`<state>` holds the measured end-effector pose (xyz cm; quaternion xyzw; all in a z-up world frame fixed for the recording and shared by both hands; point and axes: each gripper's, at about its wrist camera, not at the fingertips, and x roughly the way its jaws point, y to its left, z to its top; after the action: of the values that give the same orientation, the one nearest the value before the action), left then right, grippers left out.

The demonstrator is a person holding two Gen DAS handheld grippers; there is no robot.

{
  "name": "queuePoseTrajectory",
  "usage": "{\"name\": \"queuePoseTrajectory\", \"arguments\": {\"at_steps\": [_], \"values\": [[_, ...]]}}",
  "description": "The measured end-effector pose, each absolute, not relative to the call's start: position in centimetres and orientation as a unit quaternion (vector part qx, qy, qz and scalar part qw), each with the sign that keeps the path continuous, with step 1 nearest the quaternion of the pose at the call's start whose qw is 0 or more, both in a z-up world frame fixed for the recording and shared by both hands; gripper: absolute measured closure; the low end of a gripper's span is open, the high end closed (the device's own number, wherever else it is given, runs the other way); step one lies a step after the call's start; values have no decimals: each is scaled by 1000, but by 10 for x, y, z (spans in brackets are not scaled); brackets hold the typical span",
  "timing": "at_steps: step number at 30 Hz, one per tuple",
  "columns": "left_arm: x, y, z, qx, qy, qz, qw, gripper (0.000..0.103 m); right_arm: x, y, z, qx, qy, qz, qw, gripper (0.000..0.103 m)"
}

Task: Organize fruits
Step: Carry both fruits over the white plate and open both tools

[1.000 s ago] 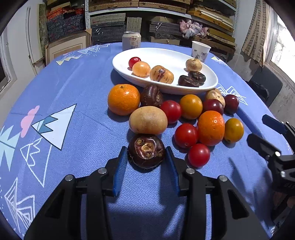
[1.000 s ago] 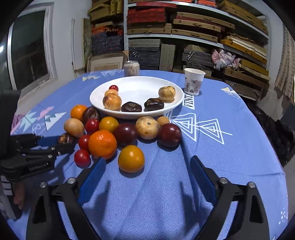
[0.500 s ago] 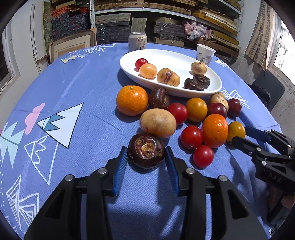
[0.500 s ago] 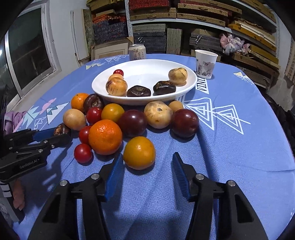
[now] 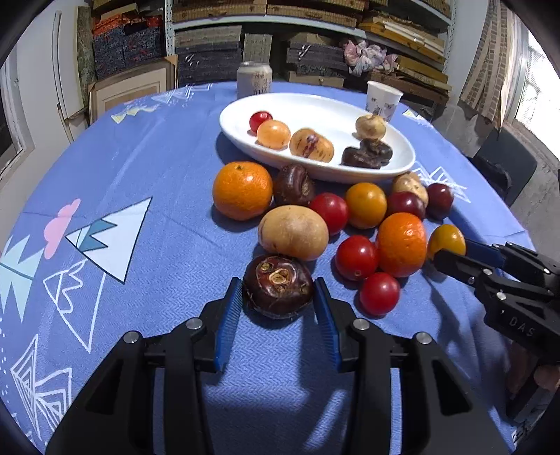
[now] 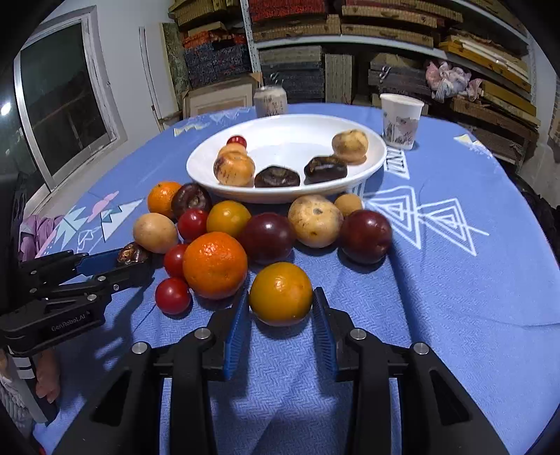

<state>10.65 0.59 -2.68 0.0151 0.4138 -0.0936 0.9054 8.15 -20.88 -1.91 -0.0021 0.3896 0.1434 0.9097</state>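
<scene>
Covering the round surface, a blue patterned cloth (image 6: 455,280); cluttered shelves (image 6: 385,28) behind. White oval ceramic dish (image 6: 376,154) upper centre holds six fruits. Left tongs (image 5: 278,297) grip dark brown water chestnut (image 5: 278,285); right tongs (image 6: 281,308), just closing, clamp yellow-orange tomato (image 6: 280,292) at centre frame.

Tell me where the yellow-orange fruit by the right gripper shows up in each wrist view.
Left wrist view: the yellow-orange fruit sits at the right edge of the pile, at the right gripper tips.
Right wrist view: the same fruit is bottom centre, between the blue pads.
Shared landmark: the white plate behind the pile.
</scene>
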Motion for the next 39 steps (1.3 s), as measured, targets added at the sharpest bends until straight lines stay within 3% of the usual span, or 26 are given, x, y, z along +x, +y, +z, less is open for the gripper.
{"name": "queuePoseTrajectory", "arguments": {"at_steps": [9, 18, 29, 37, 39], "values": [[100, 12, 7, -6, 354, -93, 931, 62, 73, -219, 5, 7, 342, 136, 930, 65], [201, 7, 50, -48, 362, -75, 928, 62, 168, -205, 55, 41, 351, 149, 923, 65], [342, -34, 23, -26, 425, -66, 902, 62, 260, -179, 19, 1, 409, 138, 902, 65], [365, -50, 3, -12, 452, -63, 890, 62, 276, -182, 1, 2, 431, 134, 892, 64], [363, -49, 5, -9, 446, -57, 893, 57, 272, -184, 4, 11, 422, 136, 896, 61]]}}
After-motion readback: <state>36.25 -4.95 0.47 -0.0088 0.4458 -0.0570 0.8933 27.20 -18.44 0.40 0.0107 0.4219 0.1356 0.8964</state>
